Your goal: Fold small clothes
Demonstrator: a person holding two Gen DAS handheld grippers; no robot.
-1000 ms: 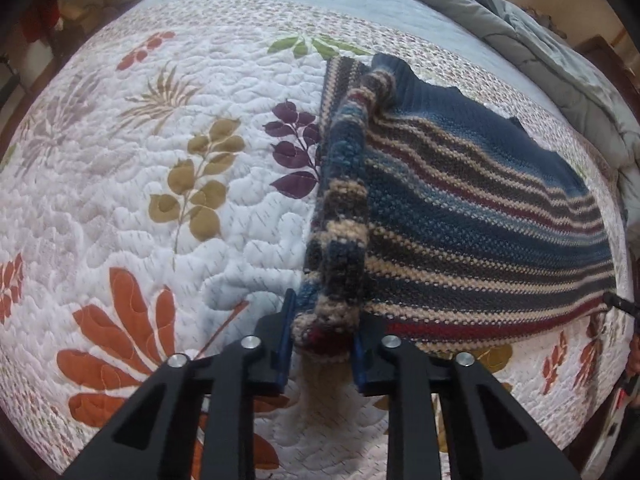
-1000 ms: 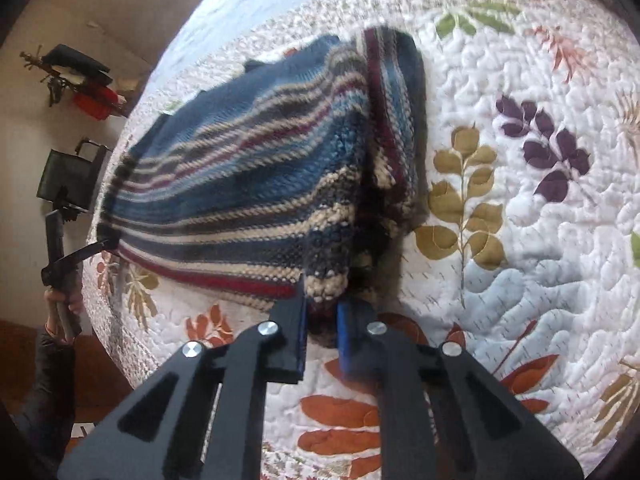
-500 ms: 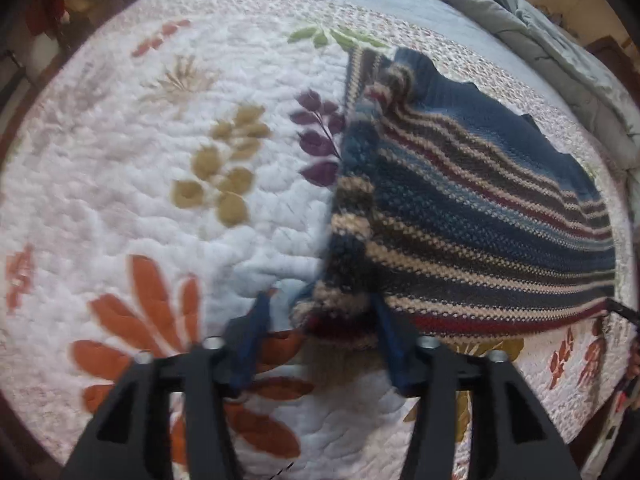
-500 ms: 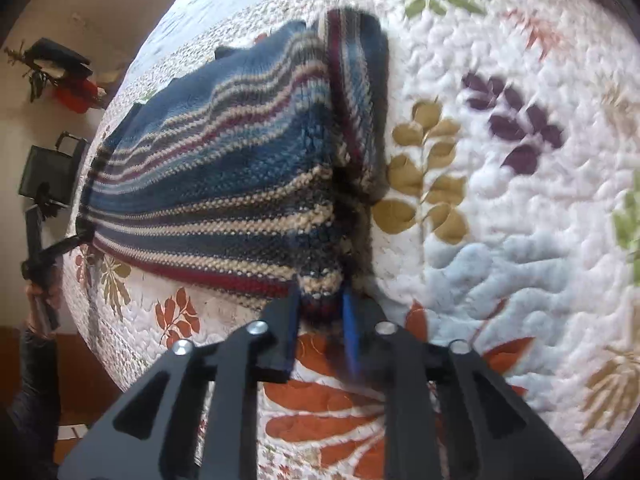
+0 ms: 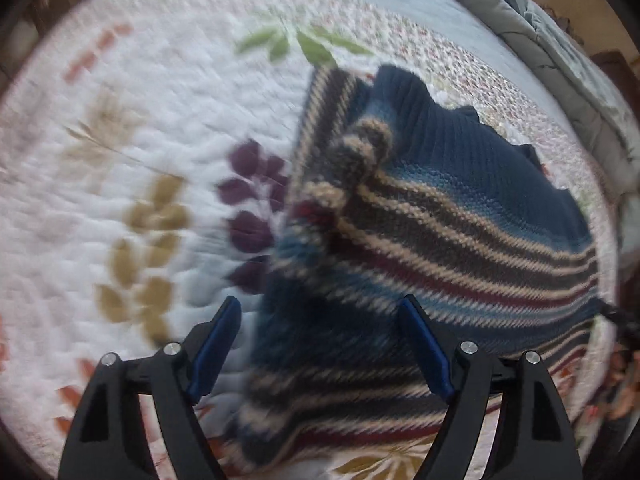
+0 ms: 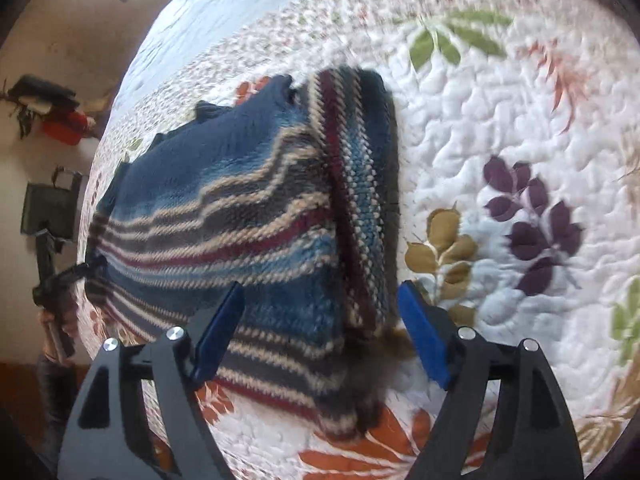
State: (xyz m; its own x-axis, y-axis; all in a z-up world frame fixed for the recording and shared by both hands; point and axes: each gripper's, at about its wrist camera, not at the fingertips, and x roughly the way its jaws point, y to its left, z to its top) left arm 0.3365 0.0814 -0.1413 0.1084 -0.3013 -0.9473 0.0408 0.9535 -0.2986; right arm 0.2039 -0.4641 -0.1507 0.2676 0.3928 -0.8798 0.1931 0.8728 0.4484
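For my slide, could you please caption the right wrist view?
Right tongs opening over a striped sweater on a leaf-patterned quilt.

A white quilted bedspread printed with purple, olive, green and orange leaves covers the bed. A rumpled grey duvet lies along its far edge. Beyond the bed, a red object, perhaps a bag, hangs against the cream wall.

Left gripper jaws opening over the striped sweater on the quilt.
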